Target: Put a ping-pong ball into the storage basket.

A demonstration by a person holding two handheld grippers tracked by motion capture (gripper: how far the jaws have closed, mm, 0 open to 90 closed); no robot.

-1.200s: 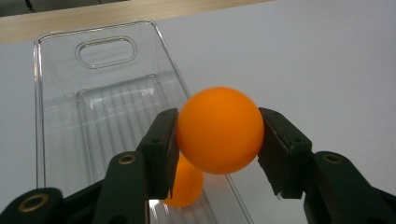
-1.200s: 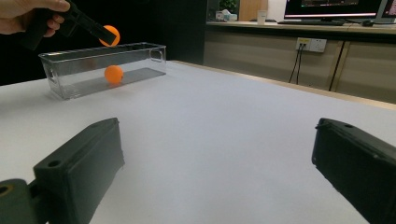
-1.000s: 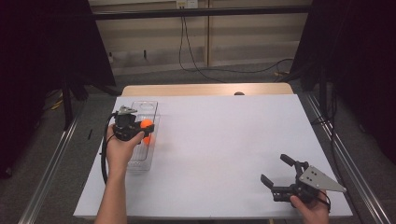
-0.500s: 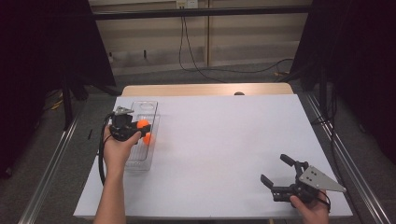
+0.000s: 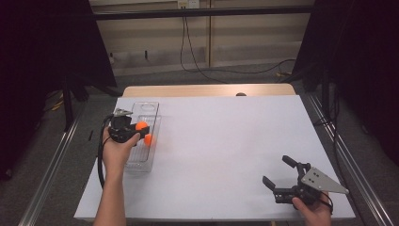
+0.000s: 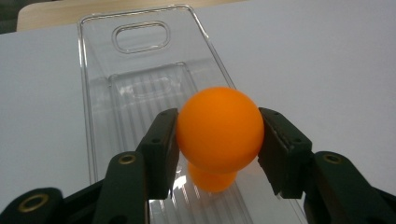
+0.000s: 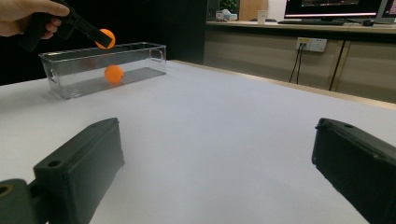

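My left gripper (image 5: 135,127) (image 6: 218,135) is shut on an orange ball (image 5: 141,126) (image 6: 219,128) (image 7: 106,37) and holds it above a clear plastic bin (image 5: 141,113) (image 6: 140,79) (image 7: 74,70) at the table's left side. A second orange ball (image 5: 148,139) (image 6: 210,179) (image 7: 114,73) lies on the bin's floor, right under the held one. At the front right of the table my right gripper (image 5: 278,173) (image 7: 215,172) rests low over the white surface, open, with nothing between its jaws.
The white table top (image 5: 226,141) stretches wide between the two hands. A wooden strip (image 5: 207,90) runs along its far edge. Metal rails (image 5: 51,155) flank the table, and cables hang against the back wall (image 5: 188,42).
The left gripper has shifted a little with the ball over the bin. The right gripper has stayed where it was.
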